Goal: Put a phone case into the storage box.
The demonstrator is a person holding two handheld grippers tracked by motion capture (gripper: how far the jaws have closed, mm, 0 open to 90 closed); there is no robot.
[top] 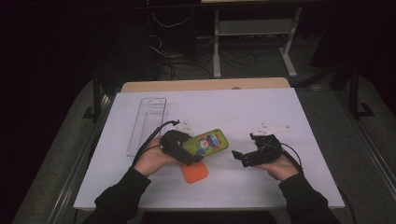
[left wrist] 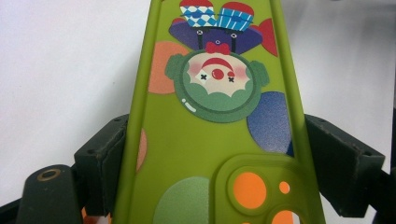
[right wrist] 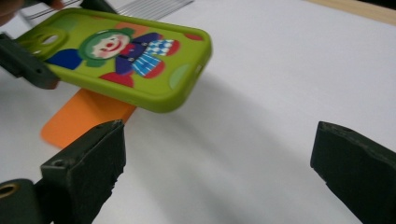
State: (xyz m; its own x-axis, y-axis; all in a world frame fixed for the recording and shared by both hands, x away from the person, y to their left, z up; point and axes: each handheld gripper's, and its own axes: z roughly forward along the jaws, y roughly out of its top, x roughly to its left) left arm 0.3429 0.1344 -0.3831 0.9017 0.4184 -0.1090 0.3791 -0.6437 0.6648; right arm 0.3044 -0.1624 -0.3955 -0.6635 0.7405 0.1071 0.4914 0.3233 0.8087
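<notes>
Left fingers [left wrist: 95, 161] clamp green case [top: 206, 143] by camera end, lifted off surface [top: 289, 177] above orange piece [top: 194, 172]. Right gripper [top: 243, 157] spread, empty, facing case's free end for handover.

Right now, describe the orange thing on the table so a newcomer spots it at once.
On the white table, look near the front edge by the left gripper. Under the green clown phone case it holds lies the flat orange piece, plain and unprinted, unlike the clear tray behind.
</notes>
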